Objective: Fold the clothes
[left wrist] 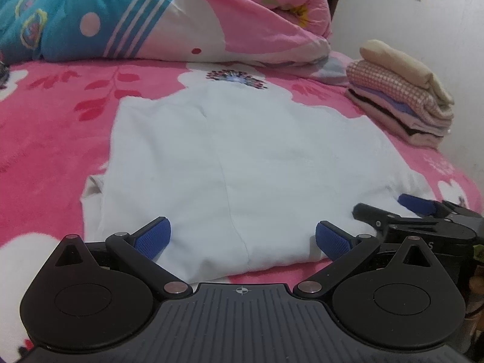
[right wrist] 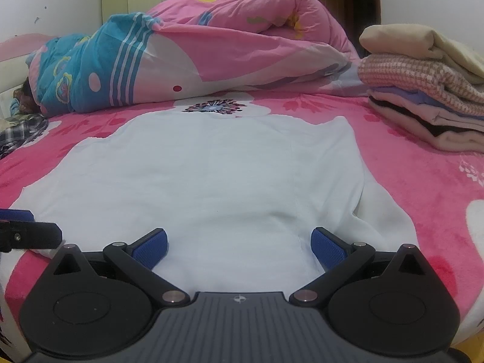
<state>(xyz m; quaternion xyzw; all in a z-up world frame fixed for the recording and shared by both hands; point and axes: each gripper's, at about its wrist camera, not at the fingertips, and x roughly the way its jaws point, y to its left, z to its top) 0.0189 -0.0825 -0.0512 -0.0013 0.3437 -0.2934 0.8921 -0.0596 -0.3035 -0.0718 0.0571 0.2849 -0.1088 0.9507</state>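
Note:
A white garment [left wrist: 236, 157] lies flat on the pink flowered bed cover [left wrist: 45, 139], its sides folded in. My left gripper [left wrist: 243, 237] stands open over the garment's near edge, nothing between its blue pads. At the right of the left wrist view the other gripper's blue fingertip [left wrist: 416, 204] rests at the garment's right corner. In the right wrist view the same white garment [right wrist: 211, 175] spreads ahead, and my right gripper [right wrist: 239, 243] is open over its near hem, holding nothing. The left gripper's finger [right wrist: 27, 233] shows at the left edge there.
A rolled pink and blue quilt [left wrist: 169, 15] lies across the far side of the bed. A stack of folded clothes [left wrist: 402, 103] sits at the right by the white wall [left wrist: 423, 15]. A checked cloth [right wrist: 21, 133] lies at the far left.

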